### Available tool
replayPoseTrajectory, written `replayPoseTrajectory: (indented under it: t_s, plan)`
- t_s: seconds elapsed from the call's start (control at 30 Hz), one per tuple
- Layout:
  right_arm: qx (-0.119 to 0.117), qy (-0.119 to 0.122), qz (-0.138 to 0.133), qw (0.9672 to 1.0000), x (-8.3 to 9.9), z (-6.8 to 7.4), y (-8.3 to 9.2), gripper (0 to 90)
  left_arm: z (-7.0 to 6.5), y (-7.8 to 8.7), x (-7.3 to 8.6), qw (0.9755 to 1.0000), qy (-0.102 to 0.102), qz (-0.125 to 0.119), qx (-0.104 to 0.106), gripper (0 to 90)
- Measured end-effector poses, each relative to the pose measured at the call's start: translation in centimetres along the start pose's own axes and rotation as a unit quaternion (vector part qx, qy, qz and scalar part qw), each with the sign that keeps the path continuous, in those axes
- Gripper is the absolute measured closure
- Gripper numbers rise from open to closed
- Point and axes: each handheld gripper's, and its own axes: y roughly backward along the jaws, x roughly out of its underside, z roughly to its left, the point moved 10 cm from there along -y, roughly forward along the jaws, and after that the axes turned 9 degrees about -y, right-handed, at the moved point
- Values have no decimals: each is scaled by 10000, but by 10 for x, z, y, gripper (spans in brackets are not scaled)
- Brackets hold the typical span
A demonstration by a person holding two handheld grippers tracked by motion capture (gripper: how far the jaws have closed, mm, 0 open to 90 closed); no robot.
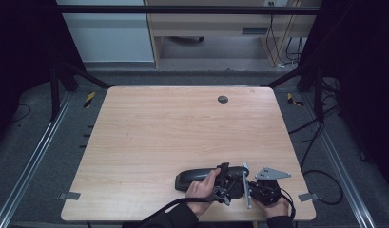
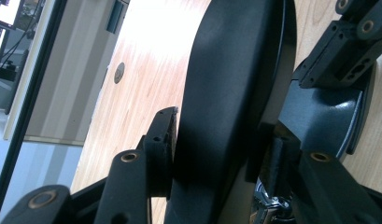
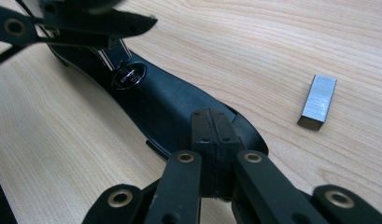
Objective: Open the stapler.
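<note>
Stapler, black and smooth, lies on the wooden bench near its front edge. Your left tool is clamped across its long upper arm. Your right tool has its pads pressed together, touching the stapler's end. A grey metal staple block lies nearby.

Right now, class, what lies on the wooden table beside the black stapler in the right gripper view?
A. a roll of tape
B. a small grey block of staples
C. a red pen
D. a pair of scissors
B: a small grey block of staples lies on the wood, apart from the black stapler, to its right in that view.
</note>
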Motion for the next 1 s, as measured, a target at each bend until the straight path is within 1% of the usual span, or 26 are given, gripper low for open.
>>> replayPoseTrajectory:
  t_s: [0.03, 0.1, 0.17, 0.27, 0.3, 0.4, 0.43, 0.5, 0.53, 0.63, 0.67, 0.7, 0.93, 1.0]
  plan:
    - [-1, 9, -8, 10000, 0, 0, 0, 900, 1, 1, 0, 10000, 54, -25, -11, 536]
    - [2, -8, -7, 10000, 0, 0, 0, 900, 2, 2, 0, 10000, 87, -37, -19, 537]
    - [-2, -13, -9, 10000, 0, 0, 0, 900, 2, 3, 1, 10000, 70, -16, -19, 539]
    - [-2, -15, -12, 10000, 0, 0, 0, 900, 5, 5, 1, 9999, 99, -43, -45, 541]
    - [-3, -15, -13, 10000, 0, 0, 0, 900, 6, 7, 2, 9998, 173, -58, -41, 542]
    - [-7, -13, -16, 10000, 0, 0, 0, 900, 10, 9, 3, 9997, 203, -91, -62, 544]
    - [-8, -17, -19, 10000, 0, 0, 0, 900, 11, 10, 2, 9995, 258, -136, -77, 545]
    - [-4, -47, -7, 10000, 0, 0, 0, 900, 13, 12, 3, 9994, 318, -150, -76, 546]
    - [-5, -42, -10, 10000, 0, 0, 0, 900, 14, 13, 4, 9994, 313, -145, -79, 547]
    - [-3, -46, -10, 10000, 0, 0, 0, 900, 16, 15, 4, 9988, 424, -215, -95, 549]
    - [-4, -41, -11, 10000, 0, 0, 0, 900, 17, 16, 5, 9991, 383, -177, -89, 549]
    - [-6, -44, -11, 10000, 0, 0, 0, 900, 17, 16, 5, 9988, 433, -212, -96, 550]
    - [-11, -75, 1, 10000, 0, 0, 0, 900, 22, 20, 6, 9982, 512, -262, -149, 556]
    - [-19, -75, -19, 10000, 0, 0, 0, 900, 25, 24, 8, 9976, 596, -296, -172, 558]
